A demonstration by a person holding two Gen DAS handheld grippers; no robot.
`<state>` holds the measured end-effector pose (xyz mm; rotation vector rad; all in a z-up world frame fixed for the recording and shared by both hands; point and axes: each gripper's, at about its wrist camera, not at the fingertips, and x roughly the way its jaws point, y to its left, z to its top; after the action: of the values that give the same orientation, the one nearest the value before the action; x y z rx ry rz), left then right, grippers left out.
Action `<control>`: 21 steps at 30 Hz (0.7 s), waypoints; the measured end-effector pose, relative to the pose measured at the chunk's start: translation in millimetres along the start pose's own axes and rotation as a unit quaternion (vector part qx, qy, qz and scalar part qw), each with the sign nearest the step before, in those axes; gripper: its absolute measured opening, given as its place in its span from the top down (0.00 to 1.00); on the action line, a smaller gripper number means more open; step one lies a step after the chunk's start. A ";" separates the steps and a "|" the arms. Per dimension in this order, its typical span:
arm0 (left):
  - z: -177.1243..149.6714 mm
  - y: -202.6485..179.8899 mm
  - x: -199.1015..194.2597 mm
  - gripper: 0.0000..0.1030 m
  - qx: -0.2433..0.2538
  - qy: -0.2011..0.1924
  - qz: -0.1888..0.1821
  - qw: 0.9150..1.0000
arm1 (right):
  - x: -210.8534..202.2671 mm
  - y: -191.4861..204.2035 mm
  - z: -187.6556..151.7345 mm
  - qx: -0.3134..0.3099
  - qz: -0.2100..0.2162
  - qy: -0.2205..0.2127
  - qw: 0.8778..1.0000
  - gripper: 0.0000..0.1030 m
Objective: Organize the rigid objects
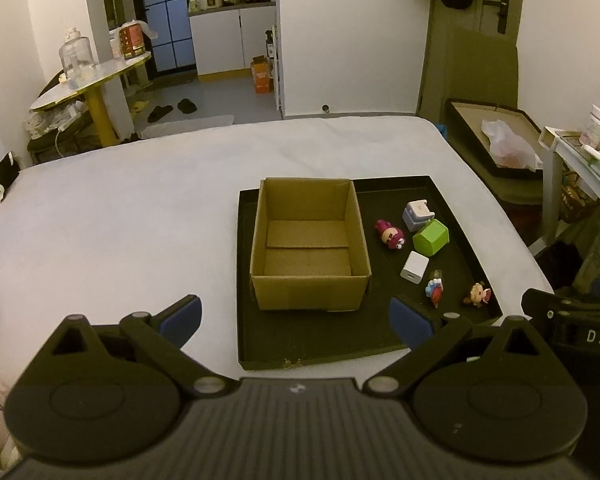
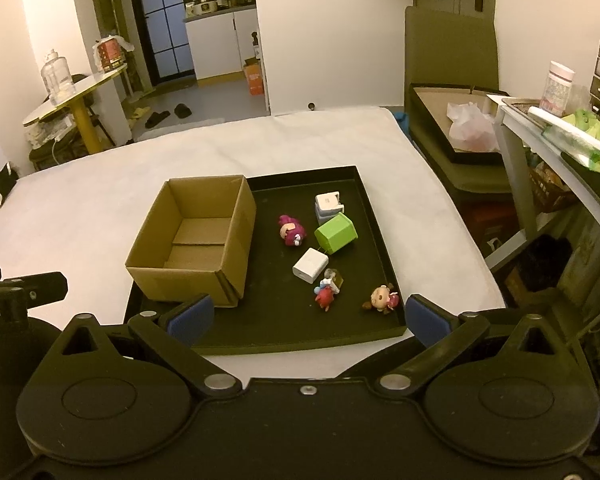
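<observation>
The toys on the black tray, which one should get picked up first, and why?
Probably the right gripper should dip toward the little doll at the tray's near right corner. Both grippers are open and hold nothing, the box is empty, and all six small things lie loose beside it. That doll lies nearest the right gripper with bare tray around it.
</observation>
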<state>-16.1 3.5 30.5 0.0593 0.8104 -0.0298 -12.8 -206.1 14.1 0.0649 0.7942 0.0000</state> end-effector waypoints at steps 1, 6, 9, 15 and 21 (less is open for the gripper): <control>0.5 -0.3 0.3 0.03 0.000 0.000 0.000 1.000 | 0.0 0.3 -0.1 0.000 -0.001 -0.001 1.000 0.00; 1.2 1.0 4.8 0.03 -0.001 0.006 -0.002 1.000 | 1.2 1.0 -0.4 0.000 -0.001 0.001 1.000 0.00; 1.5 2.0 8.2 0.03 -0.001 0.010 0.001 1.000 | 2.9 1.0 -0.5 0.001 -0.001 0.003 1.000 0.00; 5.5 5.5 15.7 0.03 -0.009 0.015 0.005 1.000 | 11.6 -1.6 0.9 0.006 0.000 0.011 1.000 0.00; 10.7 11.5 25.6 0.03 -0.014 0.024 0.010 1.000 | 22.6 -2.3 5.8 0.007 -0.006 0.019 1.000 0.00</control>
<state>9.8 14.2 19.8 0.0411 0.8581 0.0020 7.1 -208.1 1.9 0.0727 0.8336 -0.0155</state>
